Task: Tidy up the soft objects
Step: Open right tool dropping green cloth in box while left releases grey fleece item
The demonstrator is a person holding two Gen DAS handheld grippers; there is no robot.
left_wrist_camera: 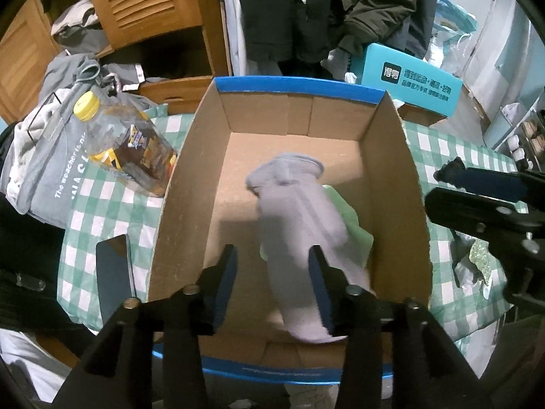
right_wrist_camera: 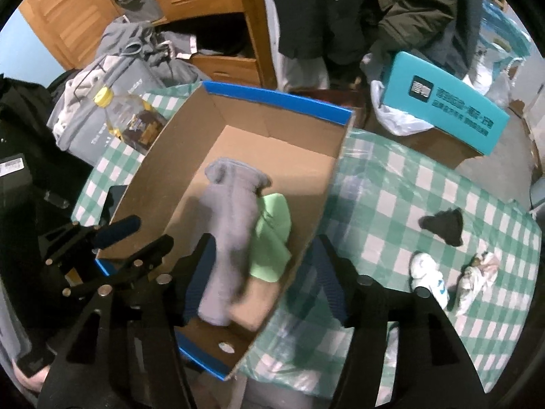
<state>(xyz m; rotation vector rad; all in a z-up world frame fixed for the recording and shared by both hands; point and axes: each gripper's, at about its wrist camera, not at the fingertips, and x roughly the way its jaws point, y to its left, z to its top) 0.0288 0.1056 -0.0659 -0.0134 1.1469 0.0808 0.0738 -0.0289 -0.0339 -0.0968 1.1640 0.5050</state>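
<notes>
An open cardboard box (left_wrist_camera: 190, 184) with a blue rim stands on the green checked tablecloth. Inside it a grey sock (left_wrist_camera: 299, 225) lies over a light green cloth (left_wrist_camera: 354, 225). My left gripper (left_wrist_camera: 274, 286) hovers open over the box's near end; the sock runs down between its fingers, close to the right one, and no pad presses it. My right gripper (right_wrist_camera: 264, 279) is open and straddles the box's right wall (right_wrist_camera: 323, 197), the grey sock (right_wrist_camera: 228, 238) beside its left finger. On the cloth to the right lie a black sock (right_wrist_camera: 442, 223), a white sock (right_wrist_camera: 427, 274) and a patterned one (right_wrist_camera: 477, 272).
Left of the box an oil bottle (left_wrist_camera: 126, 136) with a yellow cap lies on its side against a grey bag (left_wrist_camera: 44, 177). A dark phone (left_wrist_camera: 112, 272) lies near the box's left wall. Behind are a teal carton (left_wrist_camera: 412, 81), hanging coats and a wooden wardrobe.
</notes>
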